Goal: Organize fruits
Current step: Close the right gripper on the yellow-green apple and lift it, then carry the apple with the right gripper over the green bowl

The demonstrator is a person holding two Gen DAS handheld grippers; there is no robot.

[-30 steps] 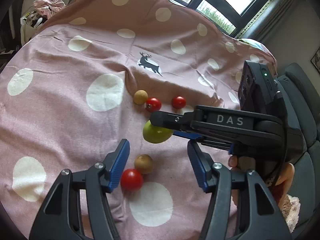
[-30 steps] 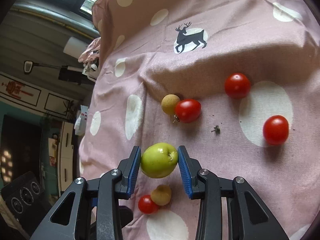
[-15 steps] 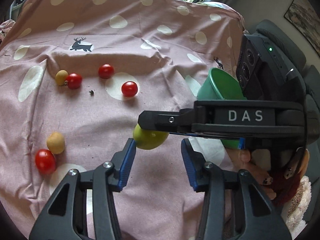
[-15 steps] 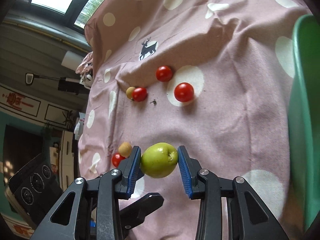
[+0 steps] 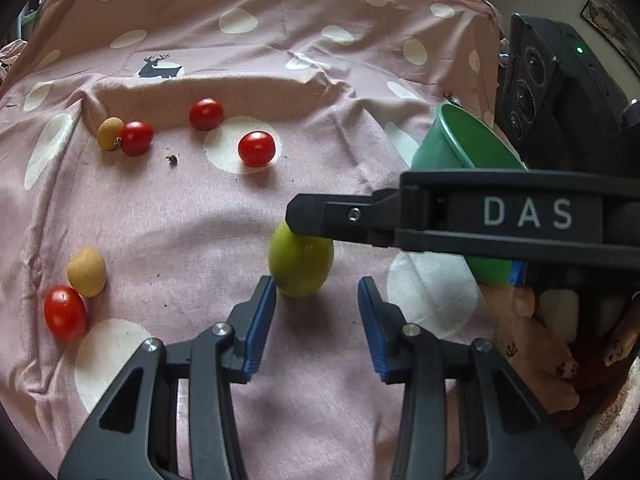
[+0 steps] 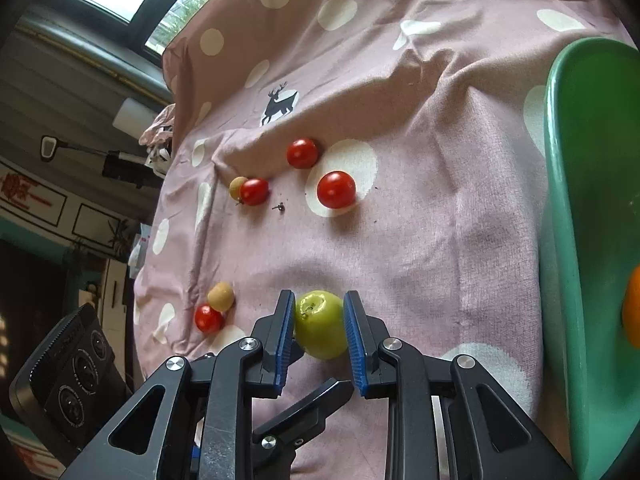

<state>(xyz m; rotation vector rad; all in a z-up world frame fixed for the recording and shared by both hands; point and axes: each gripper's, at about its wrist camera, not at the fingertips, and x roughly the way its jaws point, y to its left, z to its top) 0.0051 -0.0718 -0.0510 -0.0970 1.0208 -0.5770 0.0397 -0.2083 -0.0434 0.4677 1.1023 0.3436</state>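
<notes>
Pink cotton cloth with white dots and small deer prints covers the soft surface in front of me, and a window is behind it.

My right gripper is clamped on the round green apple-like fruit, one blue pad on each side of its widest part, the stem end turned toward the camera. In the left wrist view this green fruit hangs under the black right finger, and I cannot tell if it touches the cloth or is just above it. I judge it firm and smooth, rather heavy for its size, so a grip at the middle is good; closer to the ends it could slip out.

My left gripper is spread apart and holds nothing, just beside the green fruit.

To the right stands the green plastic bowl, tilted toward me, with something orange inside at the picture's edge. I think the fruit goes there.

Farther on the cloth lie small red cherry tomatoes: one on a white dot, one near the fold, one touching a small tan round fruit. At the left, another tan fruit touches a red tomato. These look soft-skinned, so a light squeeze is needed.
</notes>
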